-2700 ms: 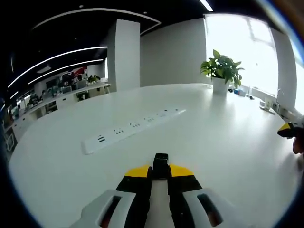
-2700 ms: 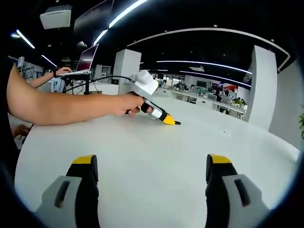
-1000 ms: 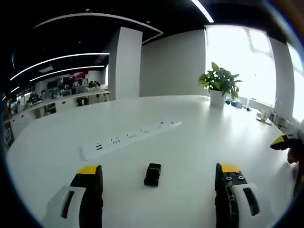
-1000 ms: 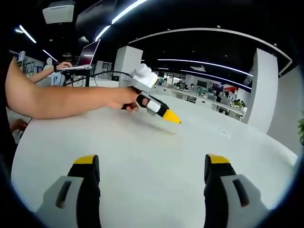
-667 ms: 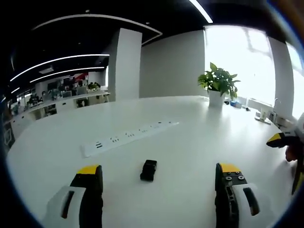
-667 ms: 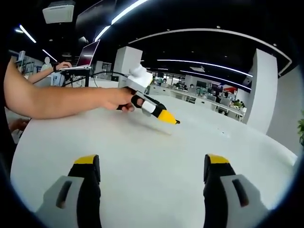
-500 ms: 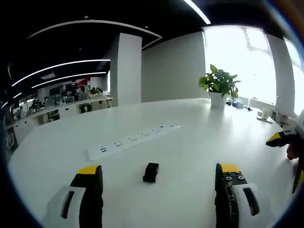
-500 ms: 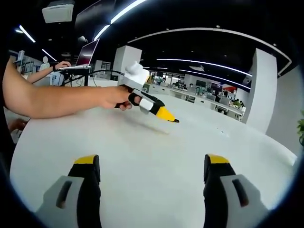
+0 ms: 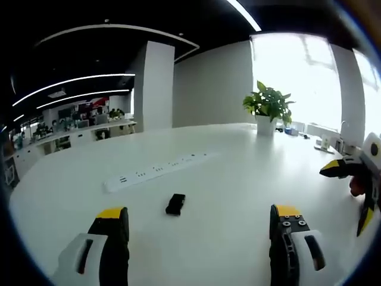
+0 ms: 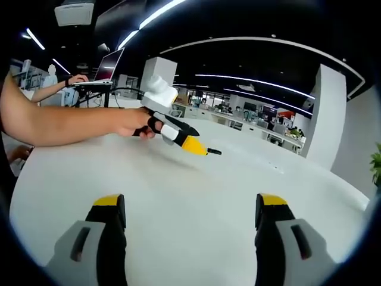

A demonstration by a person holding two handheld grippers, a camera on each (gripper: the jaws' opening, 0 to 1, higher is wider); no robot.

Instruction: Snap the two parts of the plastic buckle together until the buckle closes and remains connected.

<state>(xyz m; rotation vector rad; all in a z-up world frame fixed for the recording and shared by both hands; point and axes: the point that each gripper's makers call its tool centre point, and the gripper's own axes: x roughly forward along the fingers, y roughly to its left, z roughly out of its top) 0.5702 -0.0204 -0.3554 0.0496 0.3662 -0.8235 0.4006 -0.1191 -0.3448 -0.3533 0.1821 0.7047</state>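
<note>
jaws: both grippers wide apart | buckle (image 9: 175,204) lying free on table (image 9: 238,173)

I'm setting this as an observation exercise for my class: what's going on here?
A person holds a gripper in each hand above a white table. The black buckle lies on it, apart from both, near a power strip. The left gripper and right gripper are both open and hold nothing.
</note>
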